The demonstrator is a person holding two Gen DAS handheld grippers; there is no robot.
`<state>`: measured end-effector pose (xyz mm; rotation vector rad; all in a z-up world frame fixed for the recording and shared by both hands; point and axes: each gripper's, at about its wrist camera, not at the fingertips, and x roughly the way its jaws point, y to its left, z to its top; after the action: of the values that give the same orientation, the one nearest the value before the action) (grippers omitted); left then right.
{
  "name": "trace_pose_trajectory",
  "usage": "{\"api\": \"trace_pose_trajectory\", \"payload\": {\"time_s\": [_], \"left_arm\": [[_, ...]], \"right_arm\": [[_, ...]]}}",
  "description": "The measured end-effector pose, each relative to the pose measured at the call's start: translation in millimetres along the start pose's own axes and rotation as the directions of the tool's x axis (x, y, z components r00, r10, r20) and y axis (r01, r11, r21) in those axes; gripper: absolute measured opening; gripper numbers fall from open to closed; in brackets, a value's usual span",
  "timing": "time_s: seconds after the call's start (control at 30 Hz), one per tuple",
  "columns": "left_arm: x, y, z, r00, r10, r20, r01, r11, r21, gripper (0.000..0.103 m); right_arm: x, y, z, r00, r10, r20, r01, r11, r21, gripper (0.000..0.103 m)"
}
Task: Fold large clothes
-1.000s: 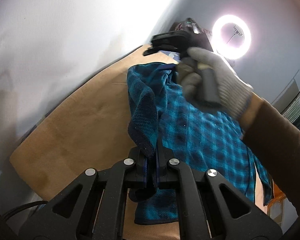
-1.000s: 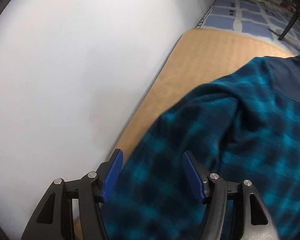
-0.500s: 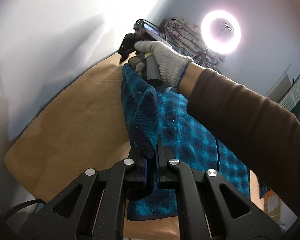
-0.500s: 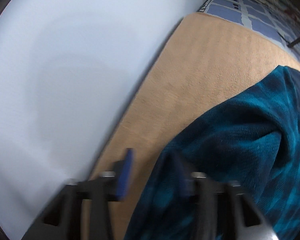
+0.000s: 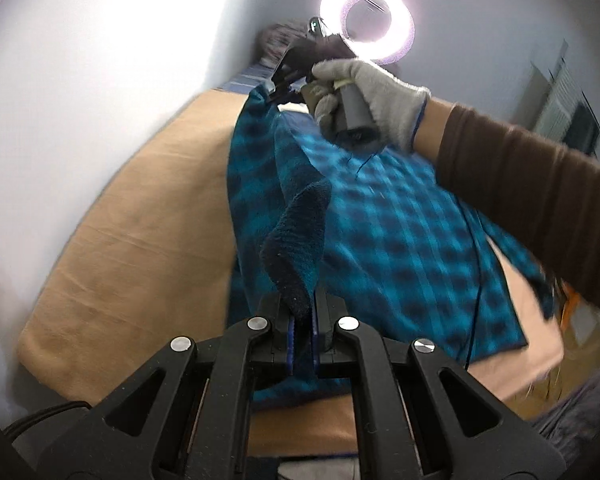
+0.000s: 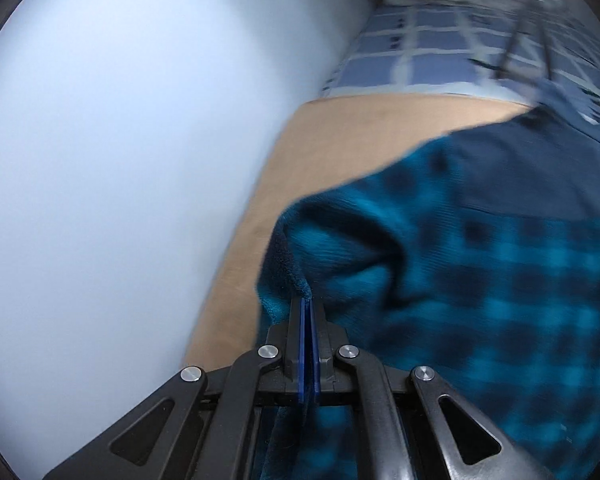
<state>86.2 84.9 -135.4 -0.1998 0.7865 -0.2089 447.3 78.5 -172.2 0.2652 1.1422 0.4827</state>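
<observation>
Now that the right gripper (image 6: 309, 312) has just closed its fingers on the far edge of the blue plaid garment (image 5: 400, 240), both ends of that edge are pinched: the left gripper (image 5: 302, 320) clamps a dark fold at lower centre. Lying on the tan bed cover (image 5: 140, 240), the garment looks ready to be lifted and folded over.

Teal plaid fleece shirt (image 5: 400, 240) lifted
</observation>
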Motion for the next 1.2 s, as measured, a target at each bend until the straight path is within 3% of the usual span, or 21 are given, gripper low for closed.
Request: {"api": "trace_pose_trajectory", "payload": {"time_s": [0.2,0.27,0.37,0.47,0.57,0.63,0.77,0.93,1.07,1.13,1.17,1.2], "left_arm": [[7,-28,-21,0.996,-0.033,-0.083,0.043,0.992,0.122,0.003],[1,-32,-27,0.992,-0.059,-0.107,0.072,0.99,0.122,0.012],[-7,-34,-34,0.984,-0.121,-0.13,0.134,0.986,0.098,0.034],[-24,-24,-42,0.98,-0.157,-0.126,0.165,0.985,0.052,0.036],[-25,0,-44,0.979,-0.154,-0.136,0.148,0.988,-0.05,0.036],[-11,17,-47,0.972,-0.164,-0.17,0.137,0.977,-0.161,0.036],[14,51,-47,0.953,-0.22,-0.207,0.137,0.925,-0.354,0.036],[39,49,-50,0.935,-0.238,-0.262,0.13,0.919,-0.371,0.036],[48,46,-55,0.928,-0.242,-0.284,0.12,0.914,-0.387,0.036],[48,45,-53,0.933,-0.223,-0.281,0.106,0.92,-0.378,0.023],[50,46,-53,0.934,-0.219,-0.281,0.101,0.92,-0.379,0.004],[51,47,-53,0.935,-0.219,-0.279,0.099,0.917,-0.385,0.003]], "right_arm": [[-27,-86,-46,0.999,-0.042,-0.001,0.042,0.993,0.113,0.0],[-34,-102,-61,0.996,-0.082,-0.019,0.084,0.989,0.118,0.0],[-30,-119,-83,0.981,-0.175,-0.081,0.182,0.979,0.096,0.007],[-33,-134,-91,0.969,-0.229,-0.095,0.235,0.97,0.061,0.024],[-54,-130,-98,0.964,-0.259,-0.058,0.26,0.965,0.015,0.026],[-73,-121,-103,0.975,-0.216,-0.046,0.215,0.976,-0.014,0.03],[-108,-98,-155,0.992,-0.11,-0.062,0.106,0.992,-0.074,0.031],[-125,-85,-236,0.987,0.005,-0.159,-0.019,0.996,-0.089,0.038],[-119,-86,-280,0.973,0.068,-0.221,-0.079,0.996,-0.045,0.042],[-109,-92,-296,0.969,0.085,-0.233,-0.095,0.995,-0.032,0.042],[-108,-91,-298,0.969,0.083,-0.233,-0.092,0.995,-0.03,0.043],[-106,-90,-299,0.969,0.081,-0.231,-0.09,0.996,-0.027,0.042]]}}
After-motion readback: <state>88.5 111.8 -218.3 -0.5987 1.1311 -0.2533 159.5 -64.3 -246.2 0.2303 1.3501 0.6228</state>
